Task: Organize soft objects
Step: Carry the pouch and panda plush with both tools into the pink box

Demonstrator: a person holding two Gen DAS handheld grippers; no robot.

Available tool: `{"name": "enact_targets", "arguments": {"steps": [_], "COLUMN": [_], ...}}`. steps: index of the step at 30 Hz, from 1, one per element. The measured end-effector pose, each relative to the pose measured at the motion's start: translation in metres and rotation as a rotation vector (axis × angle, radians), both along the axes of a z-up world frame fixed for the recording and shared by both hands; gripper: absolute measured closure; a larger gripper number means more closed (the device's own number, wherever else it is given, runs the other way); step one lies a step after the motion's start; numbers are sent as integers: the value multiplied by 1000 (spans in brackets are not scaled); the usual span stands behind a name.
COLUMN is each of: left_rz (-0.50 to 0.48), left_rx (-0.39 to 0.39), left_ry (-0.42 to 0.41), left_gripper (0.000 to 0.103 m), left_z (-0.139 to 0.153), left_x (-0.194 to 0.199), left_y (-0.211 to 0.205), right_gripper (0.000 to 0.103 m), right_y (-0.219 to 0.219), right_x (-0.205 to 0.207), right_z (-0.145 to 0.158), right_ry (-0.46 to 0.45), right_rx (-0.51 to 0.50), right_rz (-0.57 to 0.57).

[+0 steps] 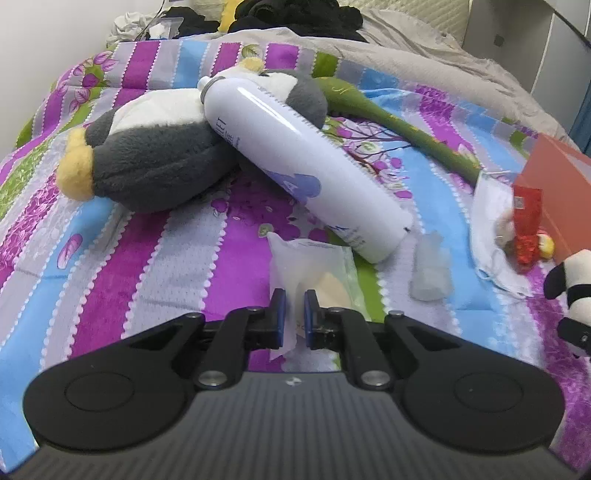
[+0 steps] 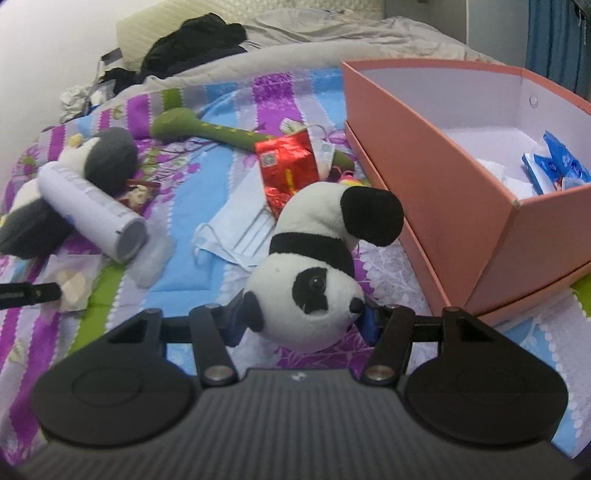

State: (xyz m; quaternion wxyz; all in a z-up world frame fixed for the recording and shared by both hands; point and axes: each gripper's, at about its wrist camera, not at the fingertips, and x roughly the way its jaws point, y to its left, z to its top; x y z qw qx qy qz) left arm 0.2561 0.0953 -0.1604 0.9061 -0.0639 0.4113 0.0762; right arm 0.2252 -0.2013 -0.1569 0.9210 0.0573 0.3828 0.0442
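Striped bedsheet [image 1: 122, 254] carries everything. Left gripper [image 1: 294, 317] pinches a clear packet [image 1: 306, 269]; right gripper [image 2: 303, 317] clamps a panda [image 2: 314, 269], with the box [image 2: 461, 206] at 2 o'clock.

A bed [image 1: 110, 258] has a striped sheet with purple flowers. A grey blanket [image 2: 295, 48] lies at 12 o'clock. A white wall [image 1: 55, 29] stands at 10 o'clock, a blue curtain [image 2: 554, 40] at 2 o'clock.

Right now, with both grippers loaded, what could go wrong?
1. The right gripper pinches only the panda plush's head; the body hangs forward and may snag the pink box's near wall.
2. The left gripper holds the translucent pouch by one end; it could slip.
3. The white bottle leans on the penguin plush, so moving the plush may roll it.
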Motion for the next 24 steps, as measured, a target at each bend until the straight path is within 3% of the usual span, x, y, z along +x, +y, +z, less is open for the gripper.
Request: {"name": "enact_targets", "arguments": {"steps": [24], "left_rz": [-108], "left_rx": [-36], "left_ry": [-15], "left_gripper": [91], "left_z": [54], "left_x": [-78], "left_y": [-58], "right_gripper": [43], "right_y": [5], "right_x": [-67], "right_z": [39], "right_ry": [-52], "right_rx": [9], "right_rz": [145]}}
